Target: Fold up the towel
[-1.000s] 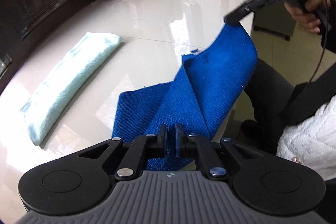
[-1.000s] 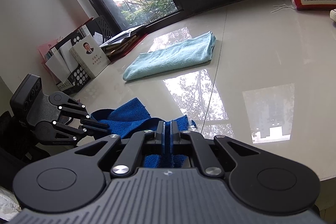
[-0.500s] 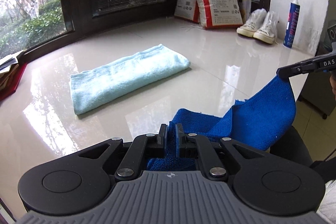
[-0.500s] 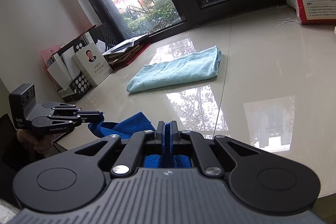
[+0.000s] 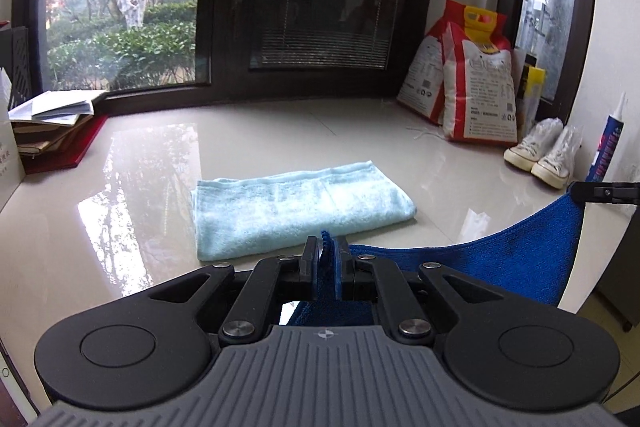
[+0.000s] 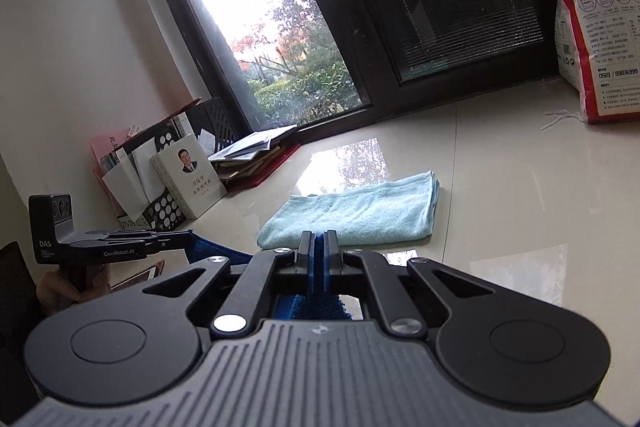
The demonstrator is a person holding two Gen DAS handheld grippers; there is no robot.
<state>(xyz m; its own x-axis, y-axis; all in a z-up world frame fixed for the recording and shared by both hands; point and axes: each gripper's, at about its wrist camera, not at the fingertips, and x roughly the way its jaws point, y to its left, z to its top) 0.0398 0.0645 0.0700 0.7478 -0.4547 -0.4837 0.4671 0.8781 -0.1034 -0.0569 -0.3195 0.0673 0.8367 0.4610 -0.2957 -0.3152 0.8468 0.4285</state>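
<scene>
A dark blue towel (image 5: pixel 520 251) hangs stretched in the air between my two grippers, near the front edge of the glossy white table (image 5: pixel 120 227). My left gripper (image 5: pixel 328 259) is shut on one corner of it. My right gripper (image 6: pixel 319 255) is shut on the other corner; it shows at the right edge of the left wrist view (image 5: pixel 600 191). The left gripper shows at the left of the right wrist view (image 6: pixel 176 239), with blue cloth (image 6: pixel 212 249) at its tip. The towel sags between them.
A folded light blue towel (image 5: pixel 300 203) lies mid-table just beyond the grippers; it also shows in the right wrist view (image 6: pixel 356 215). Rice bags (image 5: pixel 476 83), white sneakers (image 5: pixel 540 155) and a tube (image 5: pixel 610 143) stand at the back right. Books and a file rack (image 6: pixel 172 179) stand at the left.
Both grippers have lifted and pulled apart, so the blue towel went from a bunched heap on the table to a span stretched between them. Both views now look more level.
</scene>
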